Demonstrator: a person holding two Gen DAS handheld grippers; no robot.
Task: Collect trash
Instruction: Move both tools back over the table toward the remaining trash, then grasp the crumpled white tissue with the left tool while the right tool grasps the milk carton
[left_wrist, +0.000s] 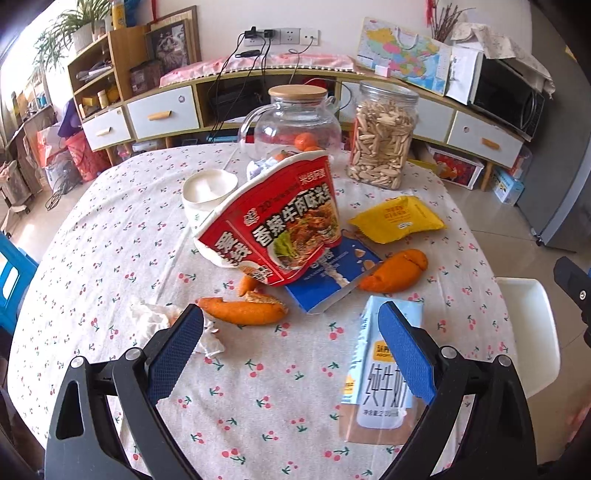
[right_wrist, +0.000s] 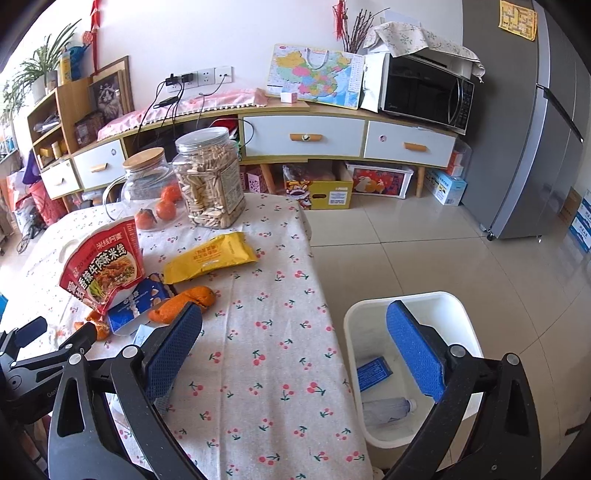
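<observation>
I had the left gripper (left_wrist: 291, 328) jaws spread wide and empty over the tabletop (left_wrist: 110, 236), milk carton (left_wrist: 380, 373) beneath one finger. Right gripper (right_wrist: 295, 332) jaws gaped empty over the tabletop's edge, above the white bin (right_wrist: 373, 314).

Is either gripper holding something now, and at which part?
No. The left gripper and the right gripper are both open and empty.
</observation>
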